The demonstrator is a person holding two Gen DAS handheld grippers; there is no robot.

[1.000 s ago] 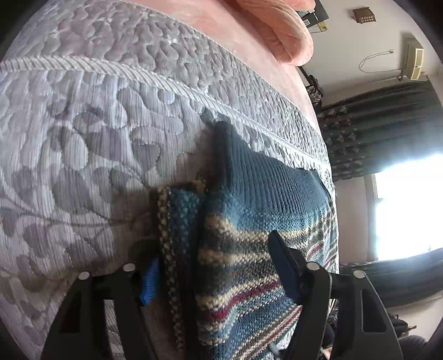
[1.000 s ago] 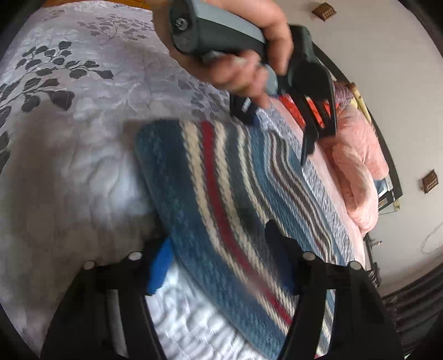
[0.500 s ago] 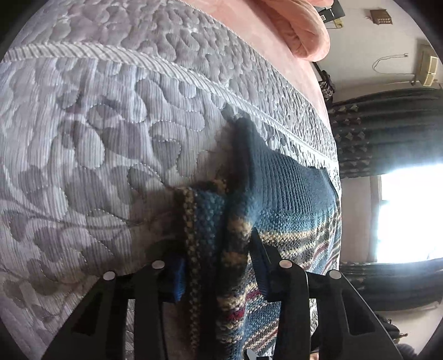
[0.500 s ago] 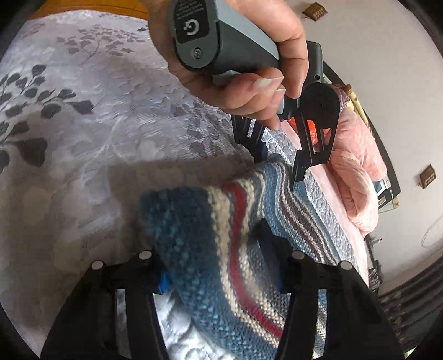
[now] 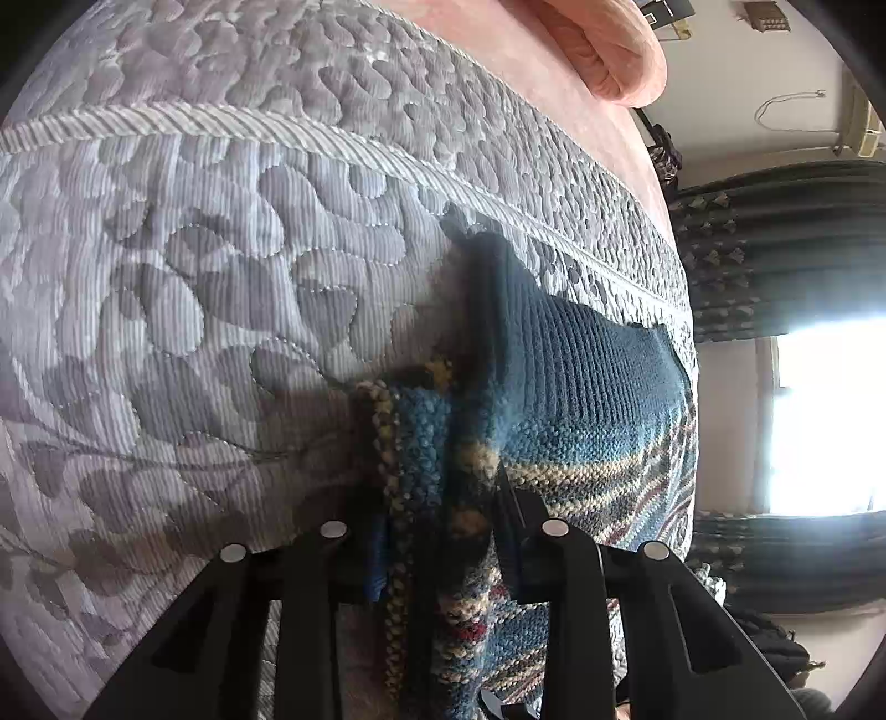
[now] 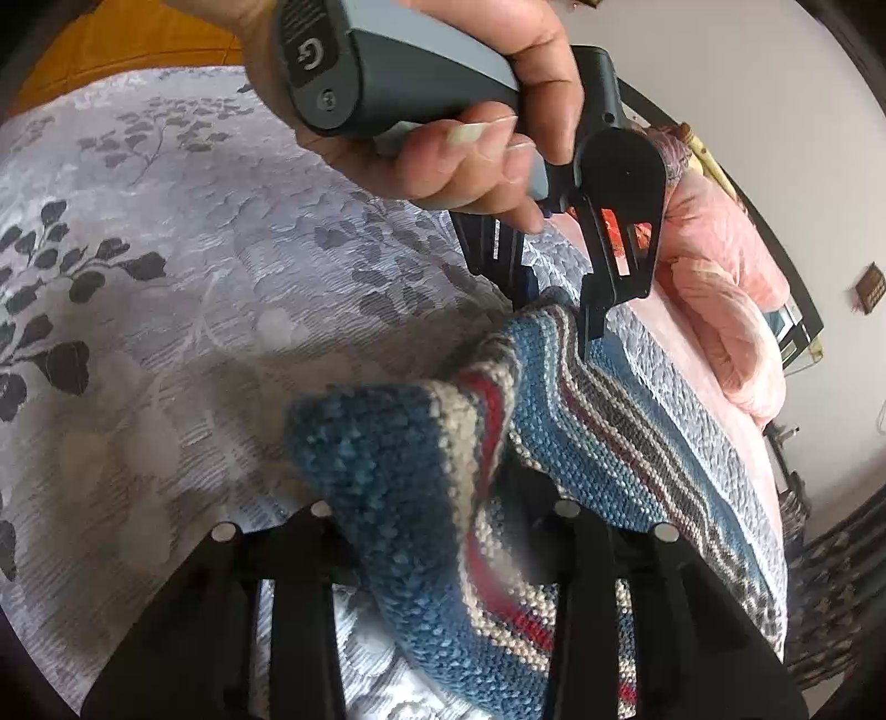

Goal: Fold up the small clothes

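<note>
Knitwear is the thing in hand here: a small striped sweater [image 5: 581, 387] in blue, cream and red lies on the quilted grey bedspread [image 5: 194, 277] of a bed, with pink bedding [image 5: 609, 50] beyond it. The left gripper [image 5: 443, 531] has its jaws clamped on a bunched edge of the knit, the plain blue ribbed band running away from it toward the far border of the quilt. The right gripper [image 6: 443, 515] has its jaws pinched on another part of the same edge, which is lifted off the quilt [image 6: 166, 277] and curls back over itself. In the right wrist view the person's hand [image 6: 443, 127] holds the left gripper [image 6: 554, 310] just ahead, so the two grips sit near each other along one side of the garment. The sweater's long axis stretches away from both grippers toward the pink bedding, flat on the bed beyond the raised edge. The fold likely calls for carrying this held side across that flat body, both grips travelling together.
</note>
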